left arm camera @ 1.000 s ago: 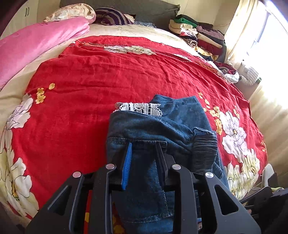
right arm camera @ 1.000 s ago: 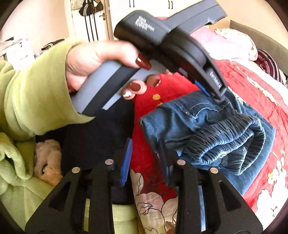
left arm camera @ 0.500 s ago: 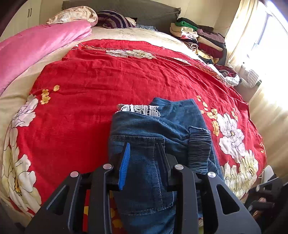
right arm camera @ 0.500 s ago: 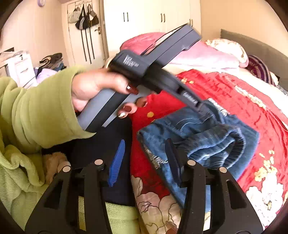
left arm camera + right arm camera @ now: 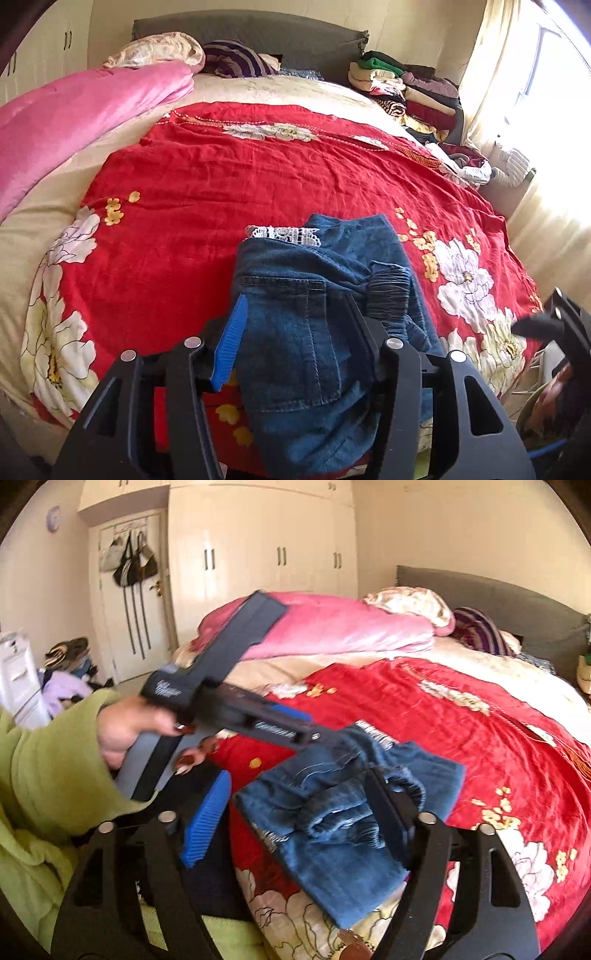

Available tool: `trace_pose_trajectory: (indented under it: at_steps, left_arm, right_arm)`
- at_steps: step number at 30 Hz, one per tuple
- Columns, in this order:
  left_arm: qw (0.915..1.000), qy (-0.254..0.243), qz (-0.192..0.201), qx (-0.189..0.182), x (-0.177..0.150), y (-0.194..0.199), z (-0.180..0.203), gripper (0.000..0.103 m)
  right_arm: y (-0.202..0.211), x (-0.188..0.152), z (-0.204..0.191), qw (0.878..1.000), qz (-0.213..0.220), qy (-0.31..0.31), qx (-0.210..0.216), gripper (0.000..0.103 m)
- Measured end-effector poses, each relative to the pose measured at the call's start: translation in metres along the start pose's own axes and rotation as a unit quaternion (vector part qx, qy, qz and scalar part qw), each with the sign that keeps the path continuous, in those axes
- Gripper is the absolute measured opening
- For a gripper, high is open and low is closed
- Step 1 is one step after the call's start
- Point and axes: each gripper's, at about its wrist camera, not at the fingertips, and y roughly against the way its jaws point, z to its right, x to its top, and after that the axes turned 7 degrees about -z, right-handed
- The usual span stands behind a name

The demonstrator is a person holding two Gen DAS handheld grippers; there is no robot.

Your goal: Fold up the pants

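Folded blue denim pants [image 5: 317, 314] lie on the near edge of the red floral bedspread [image 5: 258, 184], a white lace trim [image 5: 282, 234] showing at their far edge and the ribbed elastic waistband [image 5: 388, 295] bunched on the right. Left wrist view: left gripper [image 5: 295, 325] over the pants, jaws apart, blue pad finger [image 5: 231, 343] at the left edge of the denim, black finger [image 5: 360, 328] over its middle; contact with the cloth cannot be judged. This view alone shows the stack of folded clothes [image 5: 406, 88] at the far right by the grey headboard [image 5: 240, 33] and the bright curtained window [image 5: 535, 92]. The rolled pink quilt [image 5: 74, 118] lies far left. Right wrist view: right gripper [image 5: 295, 812] wide open, blue pad [image 5: 205, 819] off the left side of the pants [image 5: 343, 834], black finger [image 5: 388, 819] over the waistband folds. Only this view shows the left hand [image 5: 125, 731] in a lime green sleeve [image 5: 48, 760] holding the left gripper body [image 5: 236, 709], slightly blurred, plus the cream wardrobe doors [image 5: 258, 550] and the bags hung on the door [image 5: 129, 565].
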Motion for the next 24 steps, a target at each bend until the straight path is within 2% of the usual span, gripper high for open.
trace_pose_trajectory:
  at_steps: [2, 11, 12, 13, 22, 24]
  left_arm:
    - [1.0, -0.002, 0.005, 0.001, -0.001, 0.005, 0.002, 0.06]
    - [0.9994, -0.008, 0.034, 0.007, -0.005, 0.03, 0.006, 0.066]
    - [0.9993, -0.009, 0.036, 0.009, -0.006, 0.033, 0.006, 0.07]
    - [0.9992, -0.009, 0.039, 0.01, -0.006, 0.034, 0.006, 0.078]
    - [0.9981, -0.012, 0.054, 0.025, -0.01, 0.046, 0.004, 0.078]
    - [0.9979, -0.012, 0.056, 0.03, -0.01, 0.046, 0.003, 0.089]
  right_arm:
    - [0.004, 0.002, 0.003, 1.0, 0.009, -0.008, -0.016, 0.076]
    - [0.024, 0.006, 0.018, 0.996, 0.039, -0.036, -0.065, 0.083]
    - [0.026, 0.007, 0.019, 0.996, 0.041, -0.039, -0.068, 0.083]
    - [0.027, 0.007, 0.021, 0.996, 0.043, -0.042, -0.073, 0.084]
    - [0.033, 0.011, 0.035, 0.99, 0.047, -0.064, -0.114, 0.088]
    - [0.032, 0.012, 0.039, 0.989, 0.044, -0.07, -0.119, 0.088]
